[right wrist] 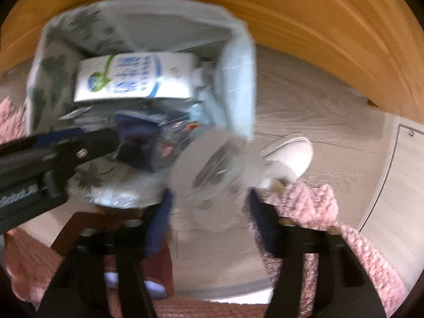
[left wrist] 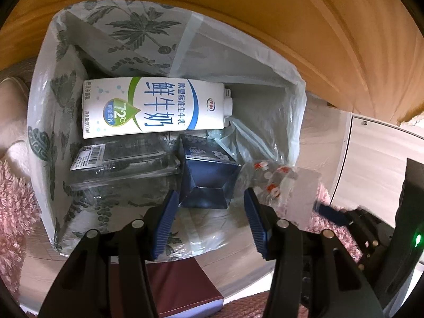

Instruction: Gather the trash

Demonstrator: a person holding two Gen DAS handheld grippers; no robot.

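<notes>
Left wrist view: the left gripper [left wrist: 209, 206] points steeply down into the bin [left wrist: 39, 122], which stands on the floor [left wrist: 318, 137] against a wooden front. Its blue fingers [left wrist: 167, 220] are spread, with a dark blue carton [left wrist: 209, 177] lying in the bin between and beyond their tips; the pads do not press on it. A white milk carton [left wrist: 153, 107] lies on its side across the back of the bin, cap to the right. A clear plastic box [left wrist: 119, 164] with a barcode label sits left of the blue carton. A crumpled clear wrapper [left wrist: 267, 180] with red marks hangs over the bin's right rim. The right gripper [left wrist: 341, 214] shows blurred at far right.

Right wrist view, blurred: the right gripper [right wrist: 209, 209] points down beside the bin [right wrist: 238, 79]. A clear plastic piece [right wrist: 212, 169] lies between and beyond its fingers [right wrist: 159, 228]; whether they pinch it I cannot tell. The left gripper [right wrist: 79, 143] reaches in from the left. A white shoe [right wrist: 291, 153] stands on the floor [right wrist: 318, 111], by a pink rug [right wrist: 318, 206].
</notes>
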